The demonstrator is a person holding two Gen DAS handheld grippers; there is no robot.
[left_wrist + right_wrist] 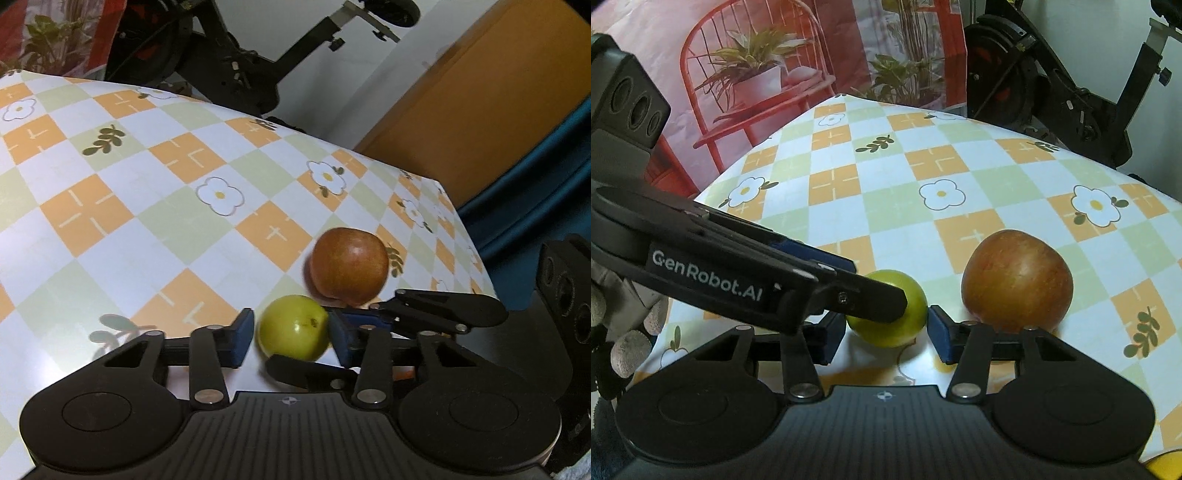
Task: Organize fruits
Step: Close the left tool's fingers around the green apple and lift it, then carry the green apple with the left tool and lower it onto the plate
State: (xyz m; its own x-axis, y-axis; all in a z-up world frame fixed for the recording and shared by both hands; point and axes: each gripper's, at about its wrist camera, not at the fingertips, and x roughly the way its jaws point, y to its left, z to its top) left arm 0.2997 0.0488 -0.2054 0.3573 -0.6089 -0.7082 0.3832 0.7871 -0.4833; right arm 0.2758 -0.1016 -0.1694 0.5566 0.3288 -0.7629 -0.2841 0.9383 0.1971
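Note:
A small green fruit (293,326) lies on the checkered tablecloth (147,206), with a red-brown apple (349,267) just behind it to the right. My left gripper (291,338) is open around the green fruit, its blue pads a little off each side. In the right wrist view the same green fruit (905,317) sits between my right gripper's (886,336) open blue pads, and the left gripper's black finger (864,299) crosses over it from the left. The apple (1017,282) stands to the right. The right gripper's fingers (424,314) reach in from the right in the left wrist view.
The table's right edge (476,258) runs close to the apple. A black exercise bike (1052,85) stands behind the table, a red plant-and-chair poster (775,74) at the back left. A yellow object (1167,467) shows at the lower right corner.

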